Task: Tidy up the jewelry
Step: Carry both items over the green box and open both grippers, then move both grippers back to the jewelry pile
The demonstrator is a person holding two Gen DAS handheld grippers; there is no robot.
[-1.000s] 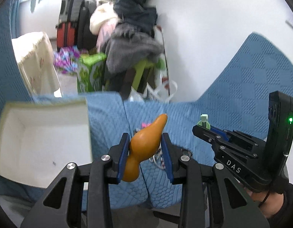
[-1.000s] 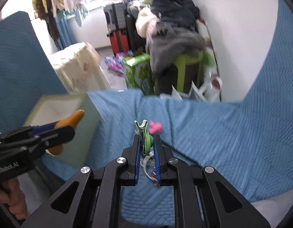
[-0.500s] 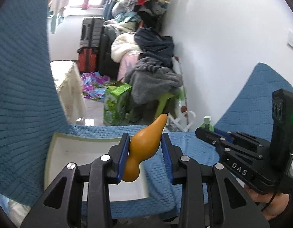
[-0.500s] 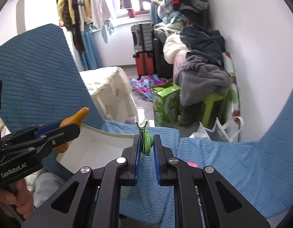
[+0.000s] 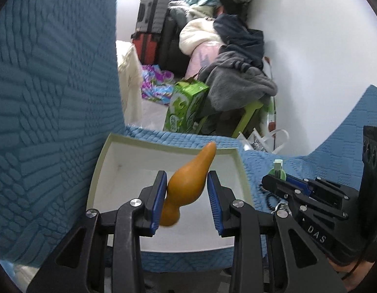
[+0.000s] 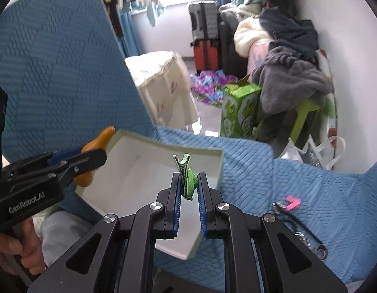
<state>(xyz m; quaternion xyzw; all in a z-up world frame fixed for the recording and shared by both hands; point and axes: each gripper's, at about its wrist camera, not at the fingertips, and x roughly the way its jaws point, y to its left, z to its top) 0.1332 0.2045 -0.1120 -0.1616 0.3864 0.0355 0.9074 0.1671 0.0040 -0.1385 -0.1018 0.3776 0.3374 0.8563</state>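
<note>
left gripper (image 5: 187,201): we hold an orange gourd-shaped clip (image 5: 188,183) between its fingers; the left pad touches it, a thin gap seems to show at the right pad, so we judge the grip light or just loosening.
right gripper (image 6: 189,200): its fingers are narrow and clamped on a green clip (image 6: 187,182), tip pointing up and forward.
what changed: a second ago we were low over the blue quilt with the box off to the left; now both grippers have swung across, and the white box (image 5: 102,171) sits right under the orange clip.
what that means: we judge both clips are at the drop-off; next comes letting go over the box, left first.
box: open-topped, resting on the blue quilt (image 6: 310,183); the floor we can see looks bare.
still on the quilt: a pink clip (image 6: 293,202) and a dark beaded strand (image 6: 296,222) with metal bits lie to the right of the box, well apart from it, so sorting is unfinished.
hard to make out: the box's near corners are hidden behind our grippers; the metal bits are too blurred to name.
far: suitcases and heaped clothes by the wall.
</note>
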